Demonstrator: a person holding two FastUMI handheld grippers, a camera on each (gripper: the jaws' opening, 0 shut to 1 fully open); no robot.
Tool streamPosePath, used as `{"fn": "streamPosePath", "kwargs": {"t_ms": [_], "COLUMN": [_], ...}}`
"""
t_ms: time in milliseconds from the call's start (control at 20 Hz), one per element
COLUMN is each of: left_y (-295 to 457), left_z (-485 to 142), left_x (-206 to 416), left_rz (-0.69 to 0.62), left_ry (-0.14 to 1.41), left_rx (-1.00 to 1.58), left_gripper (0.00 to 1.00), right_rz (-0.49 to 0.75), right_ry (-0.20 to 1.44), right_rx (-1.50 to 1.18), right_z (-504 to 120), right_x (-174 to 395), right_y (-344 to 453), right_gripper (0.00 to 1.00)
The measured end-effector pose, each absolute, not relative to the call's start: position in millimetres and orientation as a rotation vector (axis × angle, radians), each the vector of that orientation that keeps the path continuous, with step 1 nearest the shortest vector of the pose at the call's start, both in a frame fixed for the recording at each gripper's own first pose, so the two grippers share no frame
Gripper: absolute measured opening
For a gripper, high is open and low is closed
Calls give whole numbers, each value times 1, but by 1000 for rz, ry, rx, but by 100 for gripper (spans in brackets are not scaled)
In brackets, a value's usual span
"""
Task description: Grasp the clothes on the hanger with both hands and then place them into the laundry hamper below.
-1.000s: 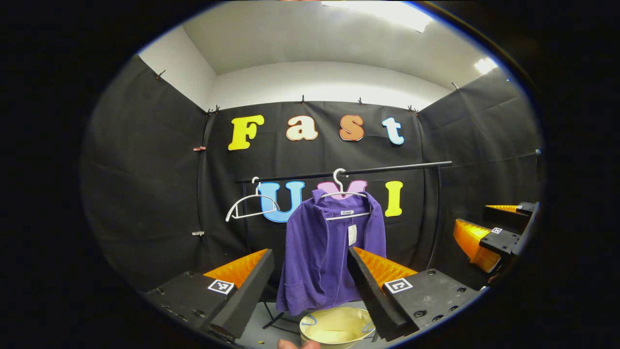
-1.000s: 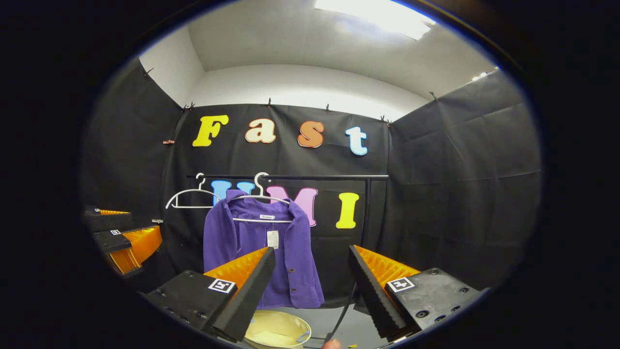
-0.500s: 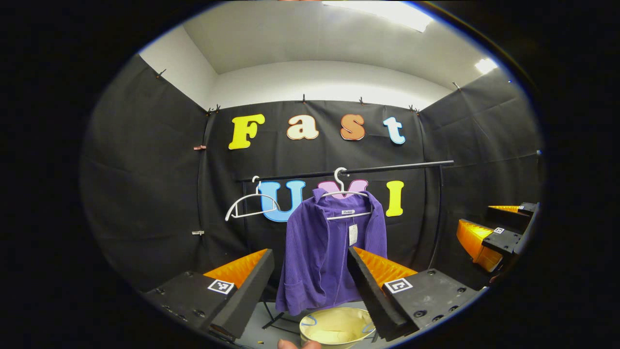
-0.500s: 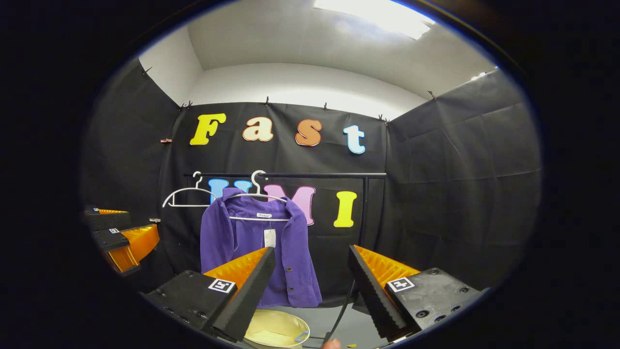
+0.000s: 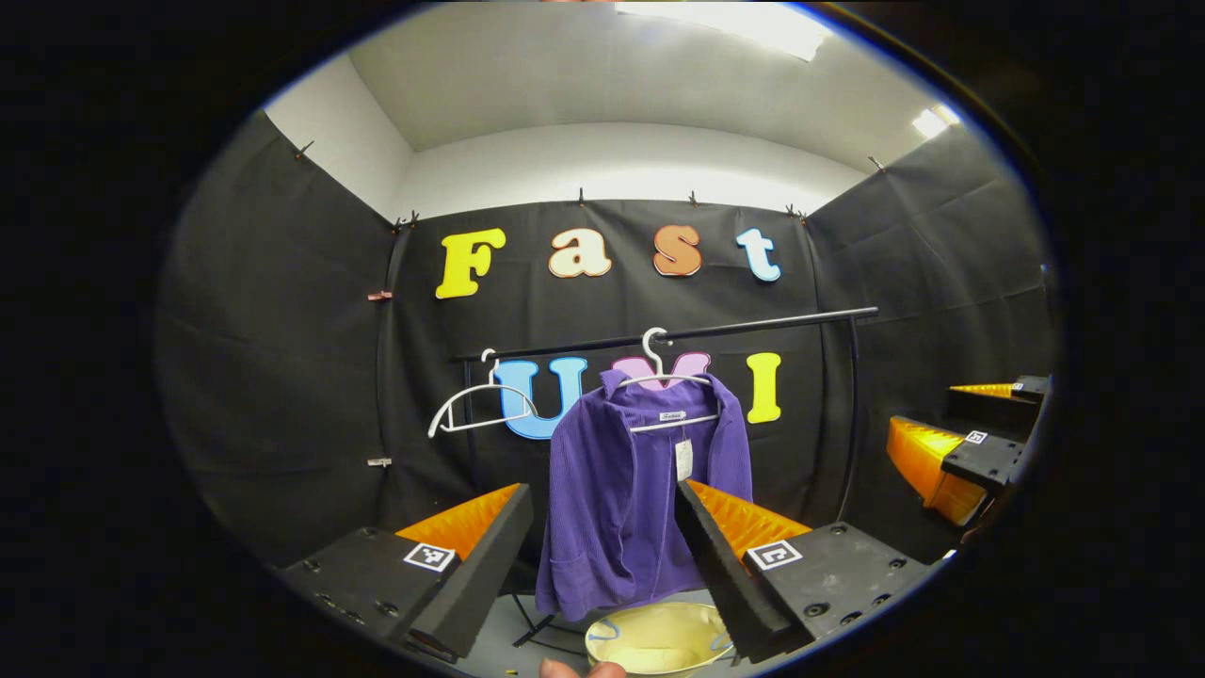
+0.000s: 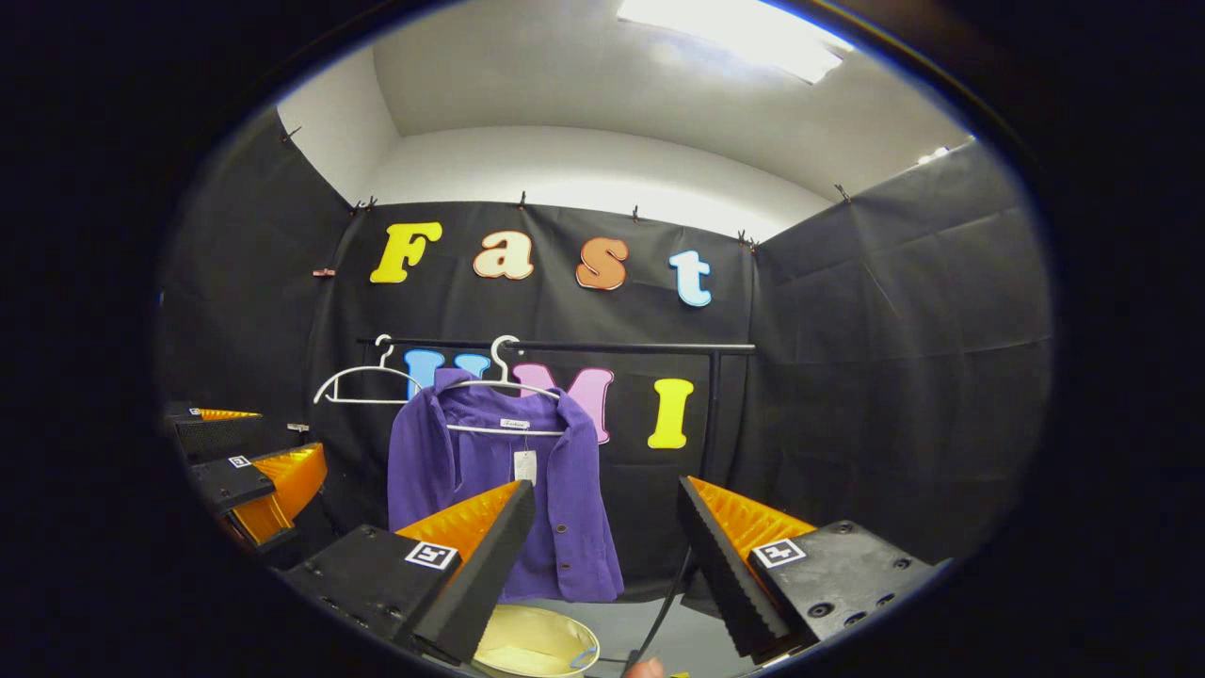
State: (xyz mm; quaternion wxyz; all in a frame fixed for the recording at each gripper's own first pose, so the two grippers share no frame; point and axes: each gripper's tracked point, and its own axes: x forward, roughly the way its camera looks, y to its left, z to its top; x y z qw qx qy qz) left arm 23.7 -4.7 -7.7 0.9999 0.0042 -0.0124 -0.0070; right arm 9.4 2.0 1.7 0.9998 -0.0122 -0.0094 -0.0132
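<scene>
In the left gripper view we see the right gripper (image 5: 951, 428) off to the side; our left gripper (image 5: 602, 546) is open wide, holding nothing. The right gripper view shows the left gripper (image 6: 240, 452); the right one is spread open too. The purple shirt (image 5: 640, 499) hangs unbuttoned on a white hanger (image 5: 659, 377) on the black rail (image 5: 753, 328), above the pale yellow hamper (image 5: 654, 640).

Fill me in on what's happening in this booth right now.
A person holds two grippers, both open and empty, facing a purple jacket that hangs on a white hanger from a black rail. The left gripper lines up with the jacket; the right gripper points just past its edge. A pale hamper waits below. A spare hanger hangs beside it. Nothing is grasped yet.
</scene>
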Motion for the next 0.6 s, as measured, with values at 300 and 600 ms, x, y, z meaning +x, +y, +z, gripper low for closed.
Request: {"fn": "streamPosePath", "kwargs": {"t_ms": [300,600], "left_y": [3,-1], "left_z": [-12,-23], "left_x": [30,50], "left_rz": [-43,-118], "left_ry": [-23,-8], "left_rx": [-6,-46], "left_gripper": [96,96], "right_rz": [-54,-69], "right_ry": [-3,-15], "right_rx": [-12,-20], "right_z": [-3,-5], "right_x": [16,39], "right_y": [6,12], "right_gripper": [97,97]}}
